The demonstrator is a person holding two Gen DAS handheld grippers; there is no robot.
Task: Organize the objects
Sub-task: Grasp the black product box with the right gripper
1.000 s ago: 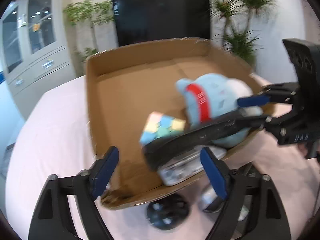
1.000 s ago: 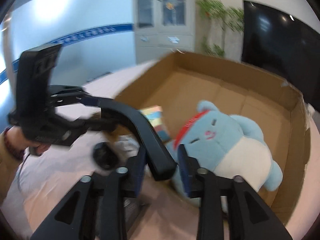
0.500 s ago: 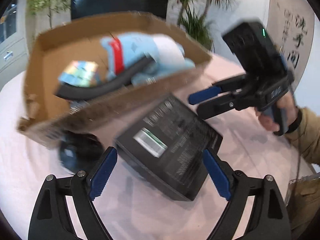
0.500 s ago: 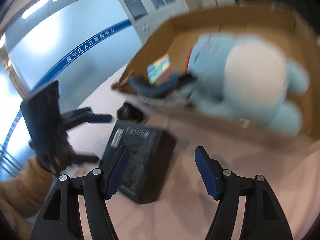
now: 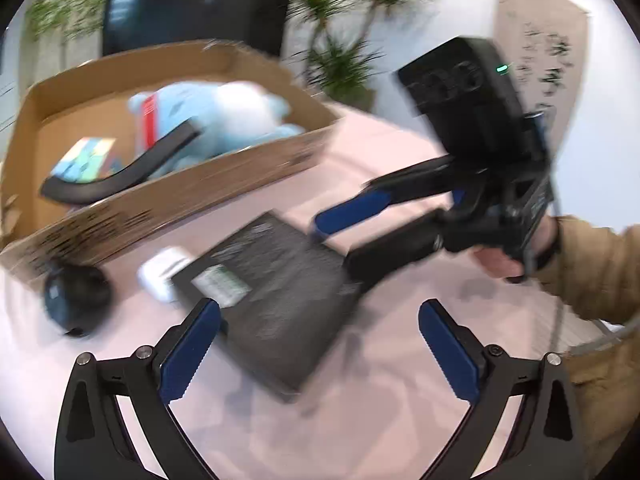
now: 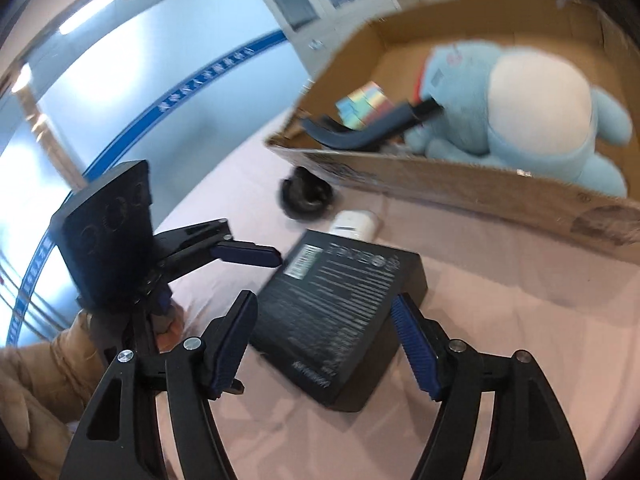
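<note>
Right wrist view: the right gripper (image 6: pixel 324 338) hangs over the black box (image 6: pixel 340 312), which lies flat on the pink table (image 6: pixel 500 340) just in front of the cardboard box (image 6: pixel 460 182). Its jaws are opening, and the near corner of the black box sits between the blue pads, but the pads do not seem to press on it. The left gripper (image 6: pixel 276 258) comes in from the other side. Its jaws are opening too, very wide, with nothing held in them.

A lot of the tidying looks done. Inside the cardboard box lie a blue plush toy (image 6: pixel 520 92), a colourful cube (image 6: pixel 364 104) and a curved black piece (image 6: pixel 360 136) that leans on the near wall.

Three things are still out on the table. One is the black box. A small white case (image 6: pixel 354 224) lies between the black box and the cardboard wall, touching or almost touching the black box. A round black thing (image 6: pixel 306 194) sits near the left corner of the cardboard box, close to its wall.

In the left wrist view, the black box (image 5: pixel 276 300) is partly between the wide blue pads, nearer the left pad, and a sleeve (image 5: pixel 592 264) shows at the right edge.

I think the black box goes in next, and then the two small things. The picture is blurry, so small details are hard to tell.
</note>
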